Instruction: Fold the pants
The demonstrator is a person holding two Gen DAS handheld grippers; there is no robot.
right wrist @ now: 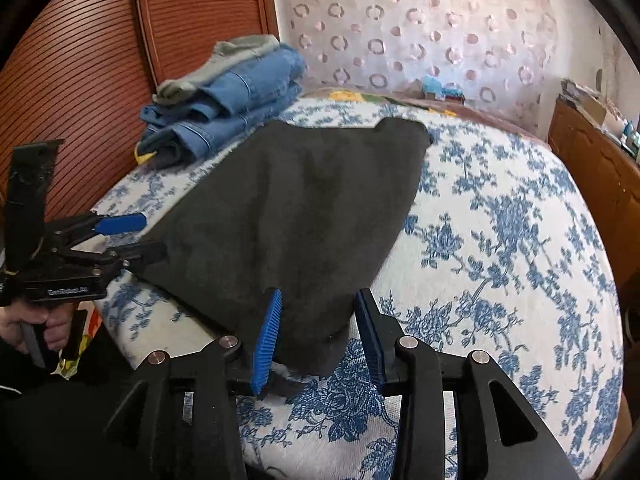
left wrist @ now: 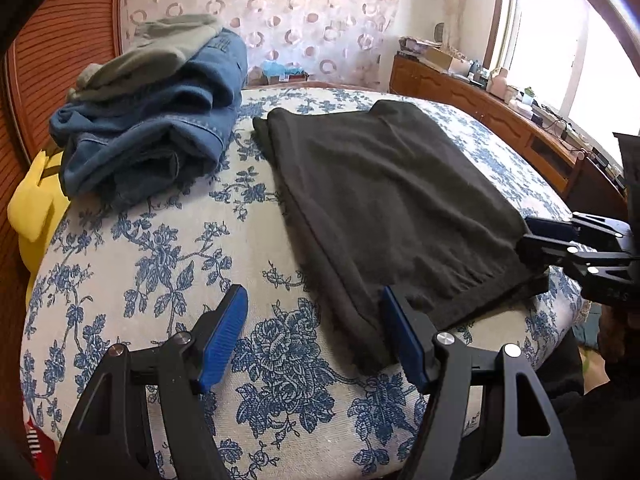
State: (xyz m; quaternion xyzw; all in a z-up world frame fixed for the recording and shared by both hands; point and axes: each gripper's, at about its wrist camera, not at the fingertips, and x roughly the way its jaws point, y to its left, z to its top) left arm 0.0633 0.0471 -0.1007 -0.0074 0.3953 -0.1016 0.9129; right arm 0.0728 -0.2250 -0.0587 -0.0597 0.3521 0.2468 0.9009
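Note:
Dark grey pants [left wrist: 380,184] lie folded flat on a blue-flowered bedspread [left wrist: 160,264]. My left gripper [left wrist: 314,320] is open at their near left corner; its right pad [left wrist: 404,344] rests beside the cloth edge and nothing is between the pads. In the right wrist view the pants [right wrist: 296,208] reach down to my right gripper [right wrist: 318,296]. Its jaws stand apart with the near right corner of the cloth lying loose between the pads. The right gripper [left wrist: 528,236] also shows at the pants' right edge, and the left gripper [right wrist: 148,236] at their left edge.
A pile of blue jeans [left wrist: 160,128] topped by a grey-green garment [left wrist: 160,52] sits at the bed's far left. A yellow cushion [left wrist: 32,208] lies beside a slatted wooden wardrobe [right wrist: 100,60]. A wooden cabinet [left wrist: 480,120] runs along the right. A hand [right wrist: 52,328] holds the left gripper.

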